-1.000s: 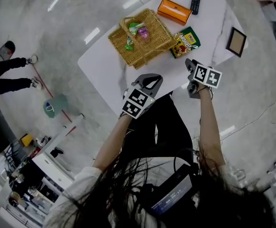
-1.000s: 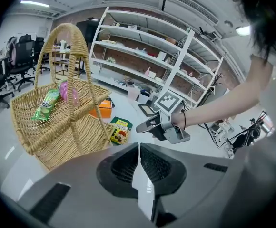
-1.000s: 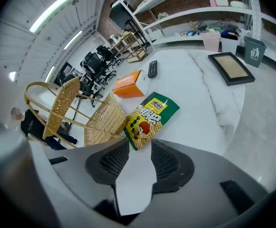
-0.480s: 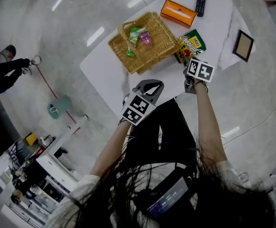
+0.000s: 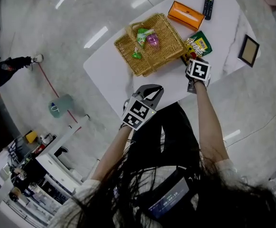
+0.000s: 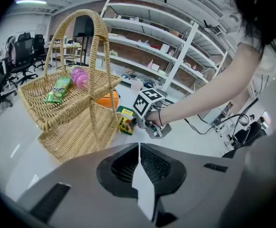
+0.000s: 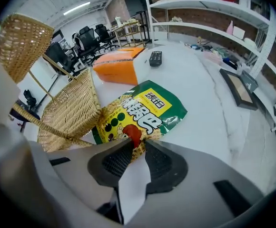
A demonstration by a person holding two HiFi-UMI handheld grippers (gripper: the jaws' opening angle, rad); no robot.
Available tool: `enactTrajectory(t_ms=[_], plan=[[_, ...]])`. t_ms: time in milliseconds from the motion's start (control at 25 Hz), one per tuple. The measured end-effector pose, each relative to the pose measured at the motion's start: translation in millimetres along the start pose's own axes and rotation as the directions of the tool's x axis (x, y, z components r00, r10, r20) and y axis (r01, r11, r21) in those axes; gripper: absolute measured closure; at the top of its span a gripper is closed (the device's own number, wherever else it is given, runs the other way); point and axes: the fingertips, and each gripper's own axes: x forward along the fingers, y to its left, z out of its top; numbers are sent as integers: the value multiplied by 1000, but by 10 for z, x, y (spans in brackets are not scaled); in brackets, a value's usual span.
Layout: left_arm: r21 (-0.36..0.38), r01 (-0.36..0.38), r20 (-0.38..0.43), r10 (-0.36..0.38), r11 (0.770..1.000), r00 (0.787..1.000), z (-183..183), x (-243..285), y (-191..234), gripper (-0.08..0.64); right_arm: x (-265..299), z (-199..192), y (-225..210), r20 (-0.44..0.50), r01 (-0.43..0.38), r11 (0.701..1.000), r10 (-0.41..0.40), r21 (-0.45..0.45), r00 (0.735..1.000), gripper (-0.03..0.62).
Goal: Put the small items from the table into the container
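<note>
Green-and-yellow snack bag (image 7: 142, 110): flat on white table (image 7: 200, 94), just right of wicker basket (image 7: 71, 113) | right gripper (image 7: 138, 145): jaws closing, bag's near edge between them | best: pinch firmly before lifting, then clear basket rim | left gripper (image 6: 139, 148): closed, empty.

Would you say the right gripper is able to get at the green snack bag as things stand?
Probably yes: the right gripper is closing its jaws around the near edge of the green snack bag; the basket sits merely beside it.
</note>
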Motion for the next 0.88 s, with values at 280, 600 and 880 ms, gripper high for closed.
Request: enactTrajectory(t_ms=[280,600,880], plan=[[5,-5,6,5,1000,1000,-46,-69,-15,549,-173,84,-92,34,-35,999,35,0,999,558],[28,10,19,-11,1000,1000,-58,-227,-10,549,-585,183,-55,119,-27,999,29,-22,992,567],[47,5,24,-7,999,1000,-152,-432,-20,549,-964,29,-96,183,-22,1000,21,3,983,569]])
